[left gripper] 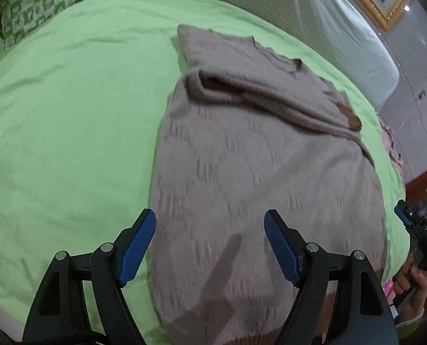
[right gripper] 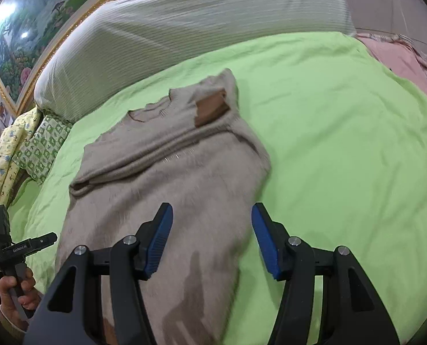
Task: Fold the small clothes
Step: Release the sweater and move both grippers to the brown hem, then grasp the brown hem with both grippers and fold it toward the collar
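Note:
A beige knit sweater (left gripper: 256,158) lies flat on the green bed sheet (left gripper: 69,115), neck at the far end. Its sleeves are folded across the chest, and a brown cuff (left gripper: 350,116) shows at one side. My left gripper (left gripper: 210,215) hovers open over the sweater's near left part, with nothing between its pads. In the right wrist view my right gripper (right gripper: 212,210) is open above the near right edge of the sweater (right gripper: 170,172), also with nothing in it. The brown cuff (right gripper: 210,109) sits near the far shoulder.
A green patterned pillow (left gripper: 40,3) lies at the far left corner. A long striped bolster (right gripper: 184,28) runs along the far side under a gold-framed painting (right gripper: 26,28). A pink cloth (right gripper: 400,60) lies past the sheet on the right. A hand (right gripper: 15,290) holds the left gripper's handle.

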`<state>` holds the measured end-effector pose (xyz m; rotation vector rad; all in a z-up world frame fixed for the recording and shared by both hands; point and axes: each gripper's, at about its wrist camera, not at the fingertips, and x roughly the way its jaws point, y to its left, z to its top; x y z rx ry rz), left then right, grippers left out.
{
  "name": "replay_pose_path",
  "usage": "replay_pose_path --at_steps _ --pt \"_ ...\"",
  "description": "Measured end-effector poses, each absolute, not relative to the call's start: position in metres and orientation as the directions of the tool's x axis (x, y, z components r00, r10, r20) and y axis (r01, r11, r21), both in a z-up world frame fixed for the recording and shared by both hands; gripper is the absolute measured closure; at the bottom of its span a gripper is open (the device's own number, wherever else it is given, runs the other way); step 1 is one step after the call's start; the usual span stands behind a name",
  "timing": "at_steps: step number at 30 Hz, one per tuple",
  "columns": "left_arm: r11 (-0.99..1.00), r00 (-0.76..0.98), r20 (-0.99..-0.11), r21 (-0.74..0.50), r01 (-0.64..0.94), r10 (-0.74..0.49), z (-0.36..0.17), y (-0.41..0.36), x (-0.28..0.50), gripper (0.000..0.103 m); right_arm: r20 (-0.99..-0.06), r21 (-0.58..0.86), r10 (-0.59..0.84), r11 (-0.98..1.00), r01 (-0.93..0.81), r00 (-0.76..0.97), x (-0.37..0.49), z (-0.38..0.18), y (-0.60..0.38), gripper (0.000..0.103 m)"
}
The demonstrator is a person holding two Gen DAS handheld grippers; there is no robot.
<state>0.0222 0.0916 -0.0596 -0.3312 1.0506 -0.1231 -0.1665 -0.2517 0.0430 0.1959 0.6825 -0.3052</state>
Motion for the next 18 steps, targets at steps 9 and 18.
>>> replay_pose_path --at_steps 9,18 --pt "0.930 0.449 -0.836 -0.367 -0.029 -0.316 -0.080 0.099 -0.016 0.024 -0.651 0.247 -0.033 0.936 0.252 0.759 -0.215 0.023 -0.266 0.045" --pt "0.924 0.374 -0.851 -0.379 0.053 -0.370 -0.095 0.088 -0.063 0.024 -0.725 0.298 0.131 0.945 0.137 0.676 -0.236 -0.011 -0.238 0.045"
